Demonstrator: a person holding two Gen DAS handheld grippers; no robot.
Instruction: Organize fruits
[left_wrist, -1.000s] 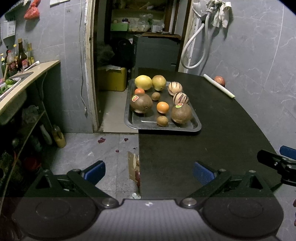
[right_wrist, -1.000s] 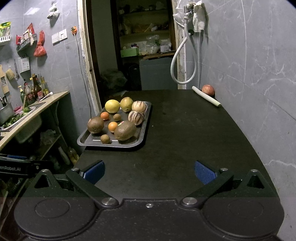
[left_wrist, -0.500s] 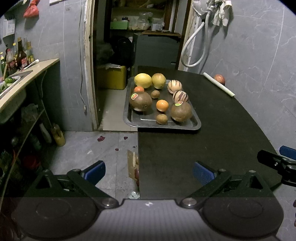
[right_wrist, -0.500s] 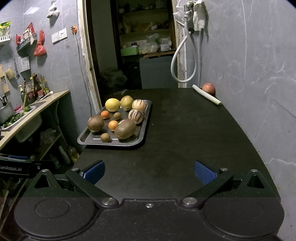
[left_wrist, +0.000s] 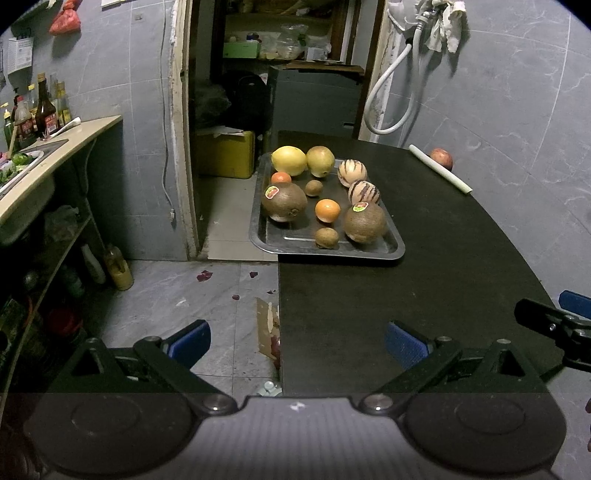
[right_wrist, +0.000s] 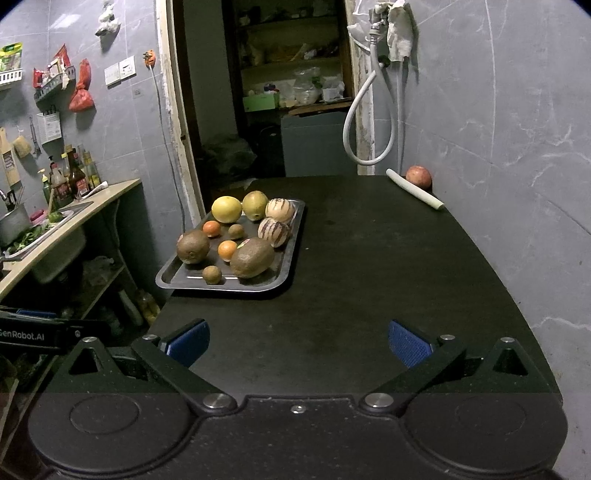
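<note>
A metal tray (left_wrist: 392, 252) (right_wrist: 291, 269) on the black table's left edge holds several fruits: a yellow citrus (left_wrist: 289, 160), a pear (left_wrist: 320, 161), two striped melons (left_wrist: 352, 172), two oranges (left_wrist: 327, 210), two big brown fruits (left_wrist: 365, 222) and small kiwis (left_wrist: 326, 237). A red apple (left_wrist: 441, 157) (right_wrist: 418, 177) lies by the far wall. My left gripper (left_wrist: 297, 341) is open and empty at the table's near left edge. My right gripper (right_wrist: 298, 341) is open and empty above the near table.
A white stick (right_wrist: 414, 189) lies beside the apple. The black table (right_wrist: 369, 277) runs along the grey wall on the right. A counter with a sink and bottles (left_wrist: 44, 147) stands on the left. A doorway with a yellow box (left_wrist: 225, 153) is behind the tray.
Both grippers have drawn back slightly from the tray. Jaws stay open. The fruits have not moved.
</note>
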